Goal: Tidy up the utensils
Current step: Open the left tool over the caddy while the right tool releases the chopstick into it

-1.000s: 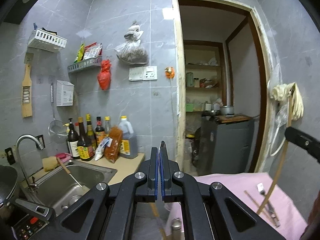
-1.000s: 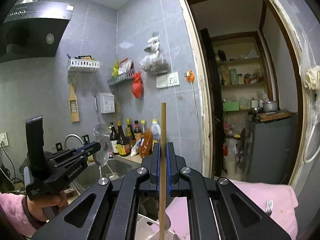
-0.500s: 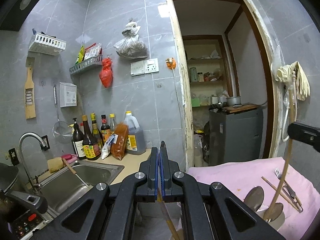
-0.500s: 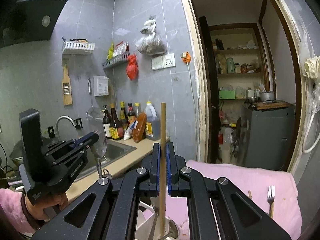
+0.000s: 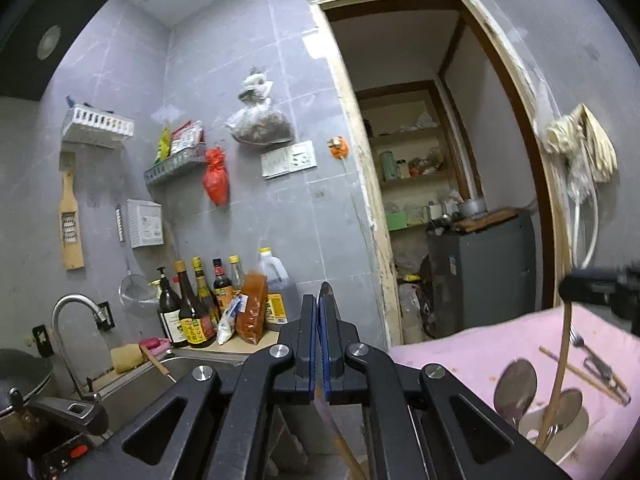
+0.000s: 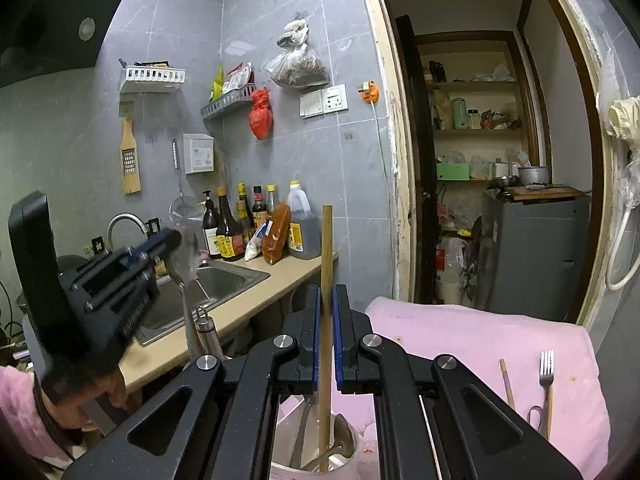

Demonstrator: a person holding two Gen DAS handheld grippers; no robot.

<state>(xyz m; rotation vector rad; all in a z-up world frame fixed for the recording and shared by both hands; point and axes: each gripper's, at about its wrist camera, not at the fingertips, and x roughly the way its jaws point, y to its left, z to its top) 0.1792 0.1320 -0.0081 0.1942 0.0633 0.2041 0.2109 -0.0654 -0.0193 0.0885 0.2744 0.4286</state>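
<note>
My right gripper [image 6: 327, 300] is shut on a wooden chopstick [image 6: 326, 264], held upright with its lower end inside a white utensil cup [image 6: 320, 458]. That cup [image 5: 560, 428] also shows in the left wrist view with two spoons [image 5: 516, 384] in it. My left gripper [image 5: 319, 312] is shut on a metal spoon [image 6: 182, 248], bowl up, raised left of the cup. A fork [image 6: 546, 372], another chopstick [image 6: 506, 382] and small scissors [image 6: 536, 416] lie on the pink cloth [image 6: 460, 332].
A sink [image 6: 208, 284] with a tap [image 5: 68, 320] sits in the beige counter at left. Sauce bottles [image 6: 256, 224] stand along the tiled wall. A thermos [image 6: 206, 330] stands by the counter edge. An open doorway [image 6: 480, 160] leads to shelves and a grey cabinet.
My right gripper has lowered the chopstick until its end stands in the cup. My left gripper has tilted upward with the spoon and shifted slightly, so the cup has come into its view.
</note>
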